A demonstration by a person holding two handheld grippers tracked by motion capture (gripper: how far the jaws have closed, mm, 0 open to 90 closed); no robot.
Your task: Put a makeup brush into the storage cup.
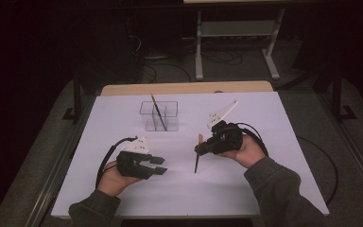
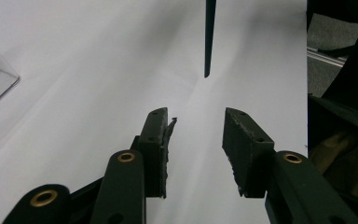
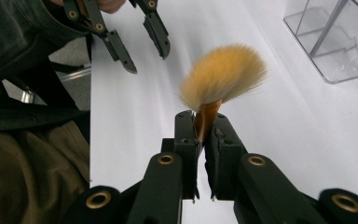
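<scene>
A make-up brush (image 1: 197, 163) with a dark handle and a fluffy orange-tan head (image 3: 223, 74) hangs upright over the white table (image 1: 264, 179). My right gripper (image 1: 199, 149) is shut on it just below the bristles (image 3: 203, 119), and the handle tip (image 2: 209, 37) points down at the sheet. At the front left my left gripper (image 1: 159, 165) stands open with nothing between its pads (image 2: 196, 116), aimed toward the brush handle, a short way off. The left gripper (image 3: 148, 60) also appears at the top left of the right gripper view.
A clear plastic holder with two compartments (image 1: 159, 117) stands at the back centre of the table, with a thin dark brush (image 1: 158, 113) leaning in it. The holder (image 3: 335, 42) is at the top right of the right gripper view. Beyond the table lie a dark floor and cables.
</scene>
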